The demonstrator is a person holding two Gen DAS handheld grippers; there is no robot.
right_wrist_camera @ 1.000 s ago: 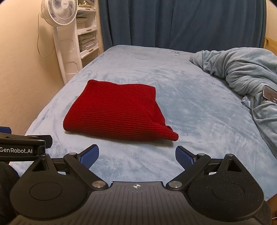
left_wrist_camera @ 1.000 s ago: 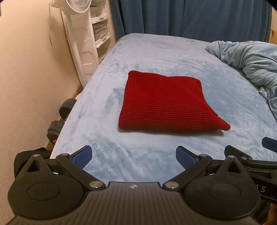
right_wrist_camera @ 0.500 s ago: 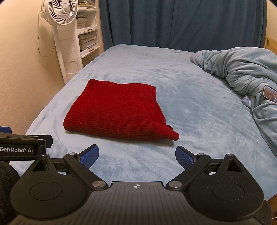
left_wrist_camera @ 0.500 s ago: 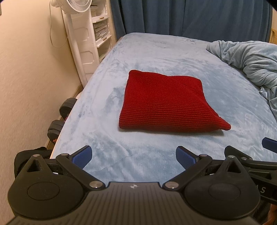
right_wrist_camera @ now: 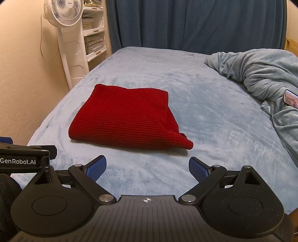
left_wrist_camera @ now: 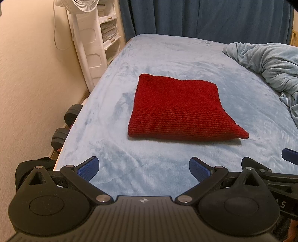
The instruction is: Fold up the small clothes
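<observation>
fan [right_wrist_camera: 63, 13] and white shelf [right_wrist_camera: 94, 39] at the bed's far left | left gripper [left_wrist_camera: 143, 168] fingers spread wide, holding nothing, above the bed's near edge | folded red knit garment [left_wrist_camera: 178, 111] lies flat mid-bed [left_wrist_camera: 167, 59], apart from both grippers | right gripper [right_wrist_camera: 147, 167] fingers spread wide, holding nothing | crumpled blue blanket [right_wrist_camera: 260, 70] far right
</observation>
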